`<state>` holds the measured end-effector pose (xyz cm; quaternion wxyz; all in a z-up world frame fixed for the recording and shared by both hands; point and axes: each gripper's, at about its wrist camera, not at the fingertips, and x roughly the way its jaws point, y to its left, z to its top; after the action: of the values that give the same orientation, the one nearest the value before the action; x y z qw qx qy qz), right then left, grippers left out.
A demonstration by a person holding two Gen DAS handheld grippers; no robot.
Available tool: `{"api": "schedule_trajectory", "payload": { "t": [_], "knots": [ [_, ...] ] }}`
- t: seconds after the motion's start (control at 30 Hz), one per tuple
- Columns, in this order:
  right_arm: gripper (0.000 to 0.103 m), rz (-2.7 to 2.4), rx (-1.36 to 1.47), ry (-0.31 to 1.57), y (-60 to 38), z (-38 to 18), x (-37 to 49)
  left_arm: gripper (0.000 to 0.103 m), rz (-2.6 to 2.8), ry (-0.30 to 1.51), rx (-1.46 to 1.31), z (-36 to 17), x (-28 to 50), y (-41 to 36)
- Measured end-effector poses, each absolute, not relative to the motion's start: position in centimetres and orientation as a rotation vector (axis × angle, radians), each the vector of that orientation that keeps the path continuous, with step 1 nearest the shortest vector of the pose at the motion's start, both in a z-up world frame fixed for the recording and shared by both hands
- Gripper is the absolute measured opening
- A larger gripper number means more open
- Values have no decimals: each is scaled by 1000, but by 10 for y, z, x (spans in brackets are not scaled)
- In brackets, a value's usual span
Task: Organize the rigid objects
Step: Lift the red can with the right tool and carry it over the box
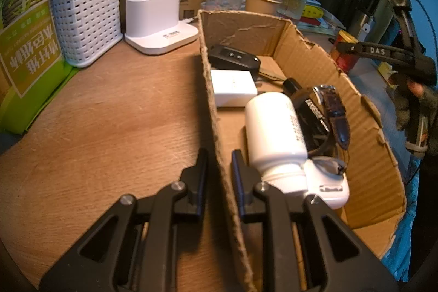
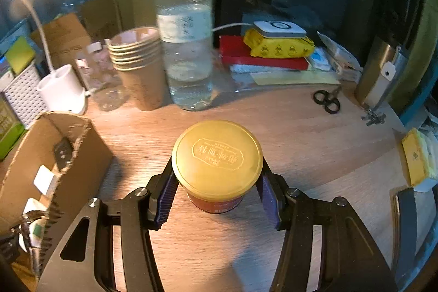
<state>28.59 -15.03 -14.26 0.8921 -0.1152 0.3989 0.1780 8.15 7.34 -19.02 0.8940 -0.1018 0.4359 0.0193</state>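
Firmly pinched, the left gripper (image 1: 219, 168) clamps the near wall of the torn brown cardboard box (image 1: 364, 125), where a white plastic bottle (image 1: 273, 127) lies beside a dark leather-strapped watch (image 1: 332, 111). Meanwhile the right gripper (image 2: 217, 188) stands about half open, its ribbed pads against the sides of the round red tin with a gold lid (image 2: 217, 152), which stands on the wooden table (image 2: 314, 133) just beside the box.

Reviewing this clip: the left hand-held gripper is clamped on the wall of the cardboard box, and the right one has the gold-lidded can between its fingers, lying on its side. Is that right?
One thing is off: the gold-lidded can stands upright on the table, lid facing up, as the right wrist view shows. The rest holds: it sits between the right hand-held gripper's fingers, and the left hand-held gripper is clamped on the cardboard box wall.
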Motion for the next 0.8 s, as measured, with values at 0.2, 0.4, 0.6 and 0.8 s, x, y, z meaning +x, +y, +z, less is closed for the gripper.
{"api": "schedule_trajectory", "payload": {
  "t": [0.2,0.4,0.6,0.8],
  "knots": [
    [57,405,-231,809,-143,-129,274,19,41,904,-211,-190,81,74],
    [57,437,-233,789,-135,-118,263,19,41,904,-211,-190,81,74],
    [57,470,-245,775,-125,-110,257,19,41,904,-211,-190,81,74],
    [57,497,-251,763,-117,-103,251,19,41,904,-211,-190,81,74]
  ]
}}
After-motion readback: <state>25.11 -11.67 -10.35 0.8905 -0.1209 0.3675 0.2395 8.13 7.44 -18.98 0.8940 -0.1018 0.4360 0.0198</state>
